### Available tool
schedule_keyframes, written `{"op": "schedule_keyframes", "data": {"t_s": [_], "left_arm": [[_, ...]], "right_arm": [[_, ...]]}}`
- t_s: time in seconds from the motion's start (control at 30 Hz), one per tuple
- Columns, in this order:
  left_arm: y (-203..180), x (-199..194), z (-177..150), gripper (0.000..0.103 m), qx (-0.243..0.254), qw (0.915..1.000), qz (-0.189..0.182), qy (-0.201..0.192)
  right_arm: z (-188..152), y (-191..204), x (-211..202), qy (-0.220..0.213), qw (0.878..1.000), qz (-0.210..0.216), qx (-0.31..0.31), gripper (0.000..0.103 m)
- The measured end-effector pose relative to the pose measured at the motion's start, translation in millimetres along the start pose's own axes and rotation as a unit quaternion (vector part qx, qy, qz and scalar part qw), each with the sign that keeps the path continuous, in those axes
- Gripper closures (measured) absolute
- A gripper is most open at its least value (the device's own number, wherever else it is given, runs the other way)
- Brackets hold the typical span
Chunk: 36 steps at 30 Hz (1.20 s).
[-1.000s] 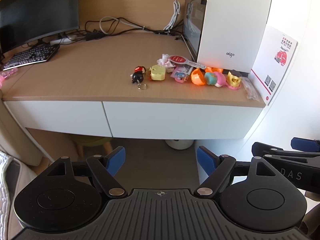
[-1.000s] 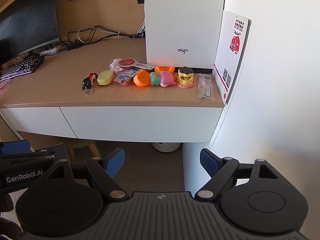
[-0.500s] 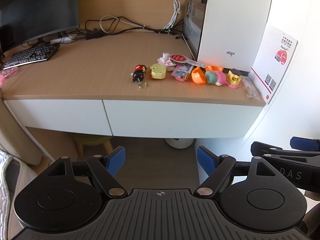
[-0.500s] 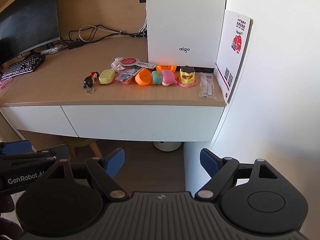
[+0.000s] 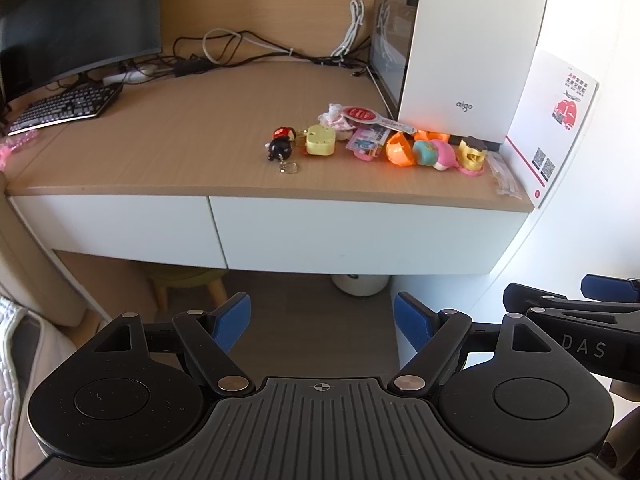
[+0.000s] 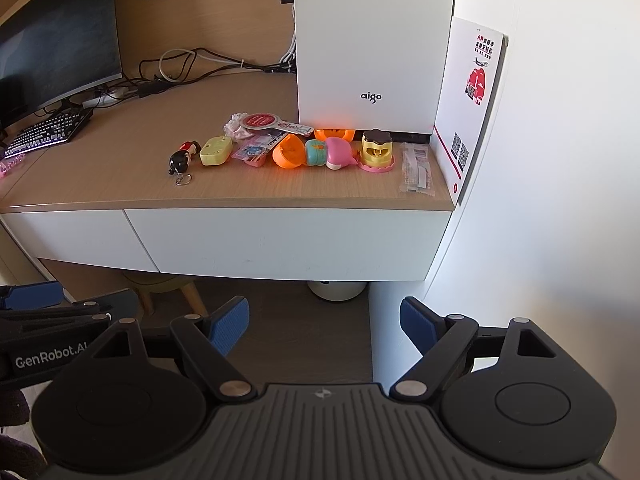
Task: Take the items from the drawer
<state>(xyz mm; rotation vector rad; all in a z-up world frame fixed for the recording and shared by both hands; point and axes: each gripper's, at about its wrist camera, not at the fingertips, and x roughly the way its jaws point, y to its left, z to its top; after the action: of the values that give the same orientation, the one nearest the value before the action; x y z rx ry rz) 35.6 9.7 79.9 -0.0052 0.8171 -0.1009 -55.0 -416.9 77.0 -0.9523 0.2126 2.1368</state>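
Observation:
Two white drawer fronts sit closed under the wooden desk: the right drawer (image 5: 360, 236) (image 6: 288, 240) and the left drawer (image 5: 120, 224) (image 6: 68, 236). Several small toys lie in a row on the desktop: a black keychain figure (image 5: 278, 148) (image 6: 178, 162), a yellow case (image 5: 320, 141) (image 6: 216, 151), an orange shell (image 5: 398, 148) (image 6: 288, 152), a pink toy (image 6: 338, 152) and a yellow stamp toy (image 5: 472, 154) (image 6: 377, 150). My left gripper (image 5: 322, 322) and right gripper (image 6: 324, 322) both hang open and empty, well in front of and below the desk.
A white computer case (image 5: 472, 52) (image 6: 372, 40) stands behind the toys, a leaflet (image 6: 472, 96) leaning by the wall. Monitor (image 5: 72, 28), keyboard (image 5: 64, 108) and cables (image 5: 260, 46) fill the left and back. A stool (image 5: 188, 284) and a white bin (image 5: 360, 284) are under the desk.

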Motion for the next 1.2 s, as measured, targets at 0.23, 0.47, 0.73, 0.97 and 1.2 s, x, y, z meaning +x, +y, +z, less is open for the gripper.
{"op": "schedule_keyframes", "data": {"t_s": [0.23, 0.47, 0.73, 0.97, 1.2], "left_arm": [[-0.5, 0.3, 0.0, 0.019, 0.000, 1.0000, 0.000, 0.000], [-0.6, 0.4, -0.3, 0.019, -0.001, 1.0000, 0.000, 0.001], [0.0, 0.7, -0.3, 0.019, 0.000, 1.0000, 0.000, 0.001], [0.2, 0.9, -0.1, 0.019, 0.000, 1.0000, 0.000, 0.001], [0.7, 1.1, -0.5, 0.019, 0.000, 1.0000, -0.001, 0.001]], "right_arm": [[-1.4, -0.8, -0.8, 0.000, 1.000, 0.000, 0.001, 0.020], [-1.2, -1.0, -0.6, 0.000, 1.000, 0.000, 0.000, 0.020], [-3.1, -3.0, 0.1, 0.002, 1.000, 0.001, 0.001, 0.020], [-3.0, -4.3, 0.9, 0.003, 1.000, 0.002, 0.001, 0.020], [-2.9, -4.3, 0.7, 0.003, 1.000, 0.002, 0.001, 0.020]]}}
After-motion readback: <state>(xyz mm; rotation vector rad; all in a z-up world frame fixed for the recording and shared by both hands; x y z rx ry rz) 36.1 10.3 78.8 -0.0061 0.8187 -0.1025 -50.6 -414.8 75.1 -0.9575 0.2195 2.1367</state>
